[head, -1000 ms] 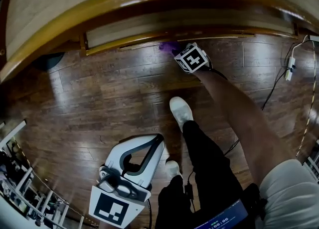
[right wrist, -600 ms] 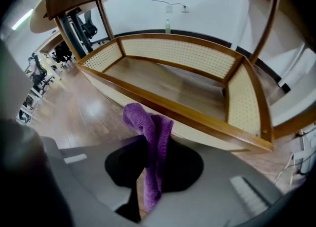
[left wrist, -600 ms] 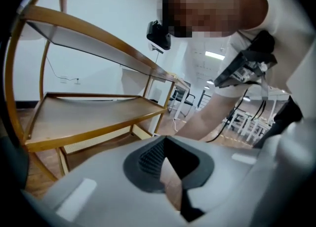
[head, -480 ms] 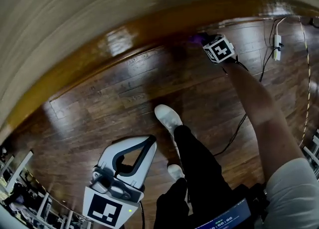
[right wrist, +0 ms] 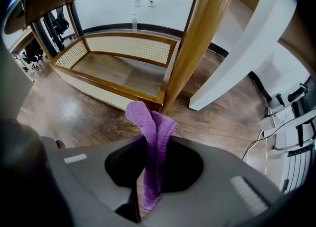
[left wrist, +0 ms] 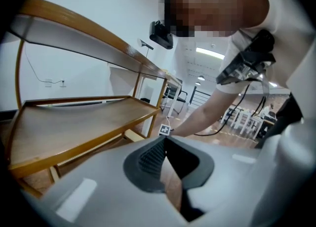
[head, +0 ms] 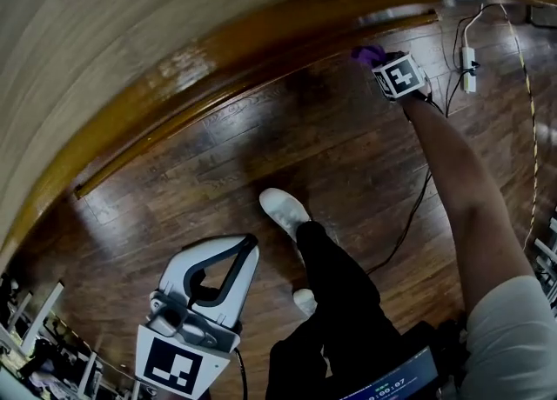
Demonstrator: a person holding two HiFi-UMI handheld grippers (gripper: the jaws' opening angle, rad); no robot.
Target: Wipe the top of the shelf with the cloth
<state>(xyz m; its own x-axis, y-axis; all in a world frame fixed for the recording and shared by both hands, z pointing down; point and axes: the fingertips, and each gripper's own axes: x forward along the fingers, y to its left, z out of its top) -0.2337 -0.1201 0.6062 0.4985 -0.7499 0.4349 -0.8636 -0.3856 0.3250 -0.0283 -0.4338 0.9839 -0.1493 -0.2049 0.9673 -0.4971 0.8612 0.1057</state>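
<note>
The wooden shelf's top (head: 130,50) curves across the upper part of the head view, its glossy edge running from lower left to upper right. My right gripper (head: 383,63) is stretched out low near the shelf's right end, shut on a purple cloth (head: 365,53). In the right gripper view the purple cloth (right wrist: 154,147) stands pinched between the jaws, beside a wooden shelf leg (right wrist: 197,38) and the bottom shelf (right wrist: 113,68). My left gripper (head: 239,250) hangs at the lower left, jaws together with nothing in them; in its own view my left gripper (left wrist: 164,139) faces the shelf boards (left wrist: 64,127).
Dark wooden floor (head: 261,146) lies below. The person's white shoe (head: 283,210) and dark trouser leg stand mid-frame. A power strip (head: 467,68) and cables lie on the floor at the far right. A white wall panel (right wrist: 237,58) rises beside the shelf leg.
The right gripper with the purple cloth has moved right along the shelf's foot toward its end. The head view has swung, so the shelf top now fills more of it. The left gripper stays low.
</note>
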